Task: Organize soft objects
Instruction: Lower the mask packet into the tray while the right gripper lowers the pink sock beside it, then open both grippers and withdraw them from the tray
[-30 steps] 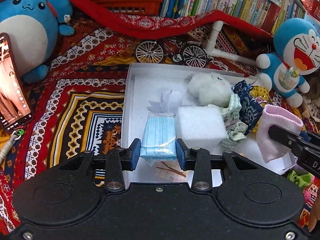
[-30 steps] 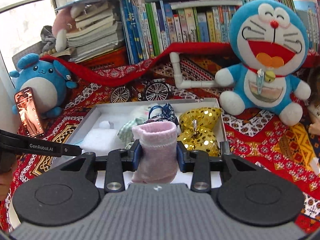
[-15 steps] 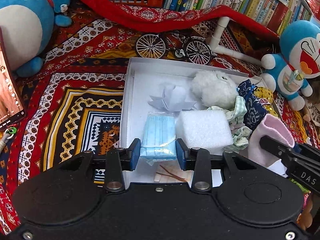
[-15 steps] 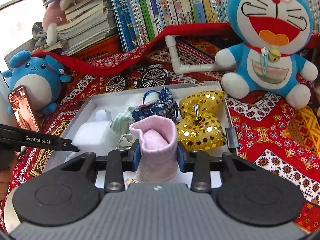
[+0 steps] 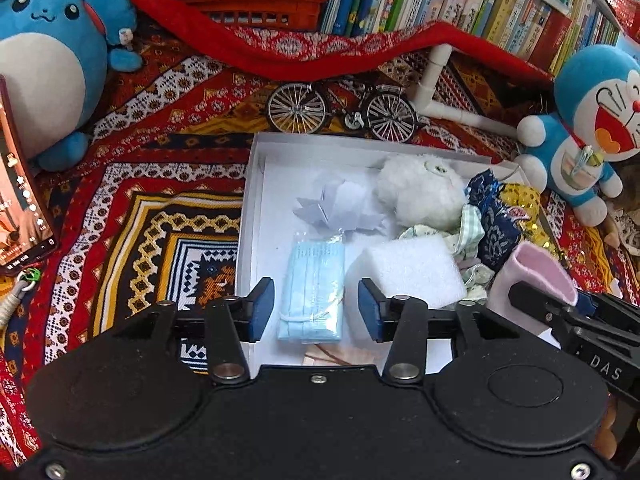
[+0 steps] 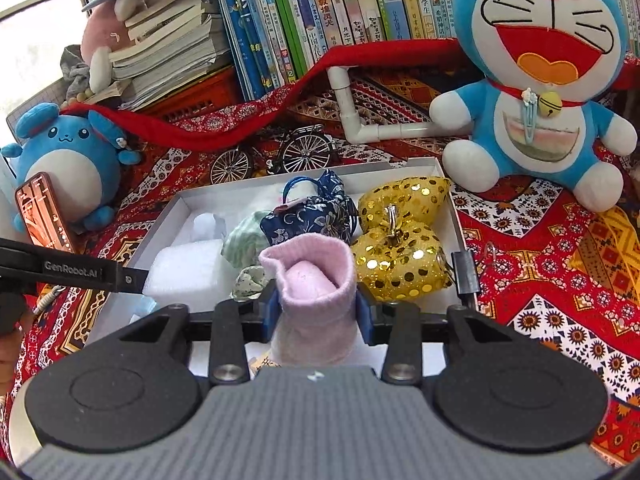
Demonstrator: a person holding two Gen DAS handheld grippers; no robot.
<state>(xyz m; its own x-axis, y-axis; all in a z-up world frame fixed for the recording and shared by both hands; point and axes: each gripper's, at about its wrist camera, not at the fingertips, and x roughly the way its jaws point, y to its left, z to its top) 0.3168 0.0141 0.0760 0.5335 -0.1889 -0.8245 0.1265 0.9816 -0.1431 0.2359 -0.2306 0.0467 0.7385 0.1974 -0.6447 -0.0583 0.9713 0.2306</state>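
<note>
A white box [image 5: 256, 184] lies on the patterned cloth. In it are a pack of blue face masks [image 5: 314, 290], a white foam block [image 5: 412, 272], a white fluffy ball [image 5: 420, 192], a navy floral pouch [image 6: 308, 216] and a gold sequin bow [image 6: 400, 248]. My left gripper [image 5: 316, 310] is open, its pads either side of the mask pack, which lies in the box. My right gripper [image 6: 318, 314] is shut on a pink sock [image 6: 316, 296] over the box's near edge. The sock also shows in the left wrist view [image 5: 536, 280].
A blue round plush [image 5: 48, 76] and a phone [image 5: 18, 200] stand at the left. A Doraemon plush [image 6: 540, 96] sits at the right. A model bicycle [image 5: 340, 108] and a white pipe [image 6: 360, 120] lie behind the box, below a shelf of books [image 6: 320, 28].
My left gripper has opened and let go of the mask pack, which now lies in the box. My right gripper has come lower and closer over the box with the pink sock.
</note>
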